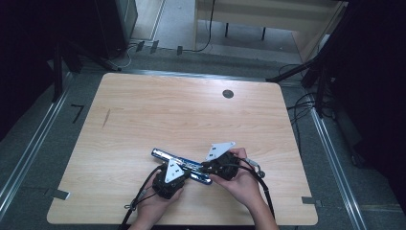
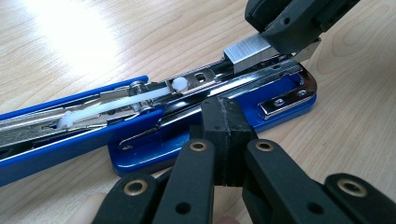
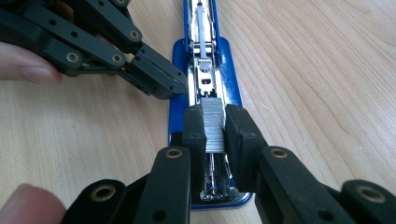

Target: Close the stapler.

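Observation:
A blue stapler [image 1: 163, 155] lies opened flat on the wooden table [image 1: 191, 110], its metal magazine [image 3: 205, 74] facing up. My right gripper [image 3: 215, 126] is shut on a silver strip of staples [image 3: 212, 105], holding it over the magazine's front end. The left gripper view shows that strip [image 2: 247, 53] under the right gripper [image 2: 289, 23]. My left gripper [image 2: 228, 109] is shut with nothing between its jaws, its tips resting against the stapler's side rail above the blue base [image 2: 140, 149]. From above, both grippers [image 1: 186, 168] [image 1: 205, 167] meet at the stapler's near right end.
A round dark grommet hole [image 1: 228, 94] sits near the table's far edge, and a short dark mark [image 1: 106, 118] lies at the left. Cables [image 1: 299, 108] run on the floor to the right. A pale desk [image 1: 268, 14] stands beyond.

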Demonstrator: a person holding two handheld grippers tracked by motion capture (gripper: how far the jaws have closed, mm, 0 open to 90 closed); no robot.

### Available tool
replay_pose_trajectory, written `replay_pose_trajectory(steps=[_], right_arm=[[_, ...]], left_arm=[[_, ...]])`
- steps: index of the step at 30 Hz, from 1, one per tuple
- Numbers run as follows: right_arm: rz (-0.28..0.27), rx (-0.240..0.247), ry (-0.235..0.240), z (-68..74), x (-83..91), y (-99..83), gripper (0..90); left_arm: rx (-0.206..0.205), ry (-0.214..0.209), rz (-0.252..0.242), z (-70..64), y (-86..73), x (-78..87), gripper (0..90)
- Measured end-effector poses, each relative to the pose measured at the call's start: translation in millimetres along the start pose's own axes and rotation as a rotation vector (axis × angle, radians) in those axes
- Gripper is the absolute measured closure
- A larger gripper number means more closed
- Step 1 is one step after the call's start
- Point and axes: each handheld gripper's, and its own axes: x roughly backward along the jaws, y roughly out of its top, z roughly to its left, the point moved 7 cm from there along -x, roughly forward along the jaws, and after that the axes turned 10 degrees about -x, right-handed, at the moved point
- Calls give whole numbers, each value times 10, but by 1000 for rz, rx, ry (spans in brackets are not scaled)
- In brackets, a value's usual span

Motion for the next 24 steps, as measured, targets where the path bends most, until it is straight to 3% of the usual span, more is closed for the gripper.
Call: replay_pose_trajectory(steps=[24], right_arm=[[4,-14,8,8,-15,-14,798]], left_arm=[[-2,0,1,1,-1,1,900]])
